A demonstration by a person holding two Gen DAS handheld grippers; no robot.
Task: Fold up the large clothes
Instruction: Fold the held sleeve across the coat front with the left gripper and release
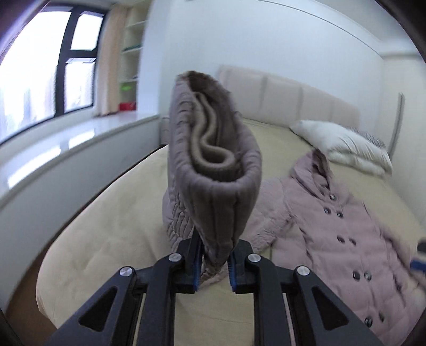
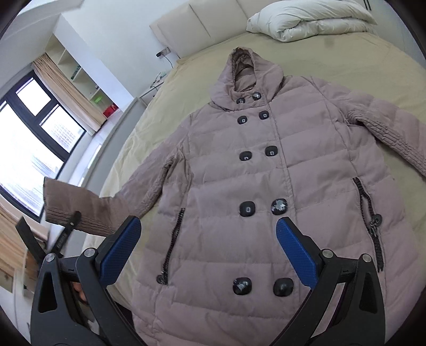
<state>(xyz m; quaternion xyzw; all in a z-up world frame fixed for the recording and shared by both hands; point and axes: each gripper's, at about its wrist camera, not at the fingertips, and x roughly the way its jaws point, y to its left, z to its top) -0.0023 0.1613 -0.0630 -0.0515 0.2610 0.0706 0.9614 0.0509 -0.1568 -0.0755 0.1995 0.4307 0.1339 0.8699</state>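
A large dusty-pink hooded puffer coat with two rows of black buttons lies front-up on the bed; it also shows in the left wrist view. My left gripper is shut on the cuff of the coat's sleeve and holds it lifted above the bed; the raised sleeve shows in the right wrist view. My right gripper is open and empty, hovering above the coat's lower front. The other sleeve lies spread to the right.
The bed has a beige sheet and a padded headboard. A white folded duvet lies at the bed's head. A window, a sill and shelves are to the left.
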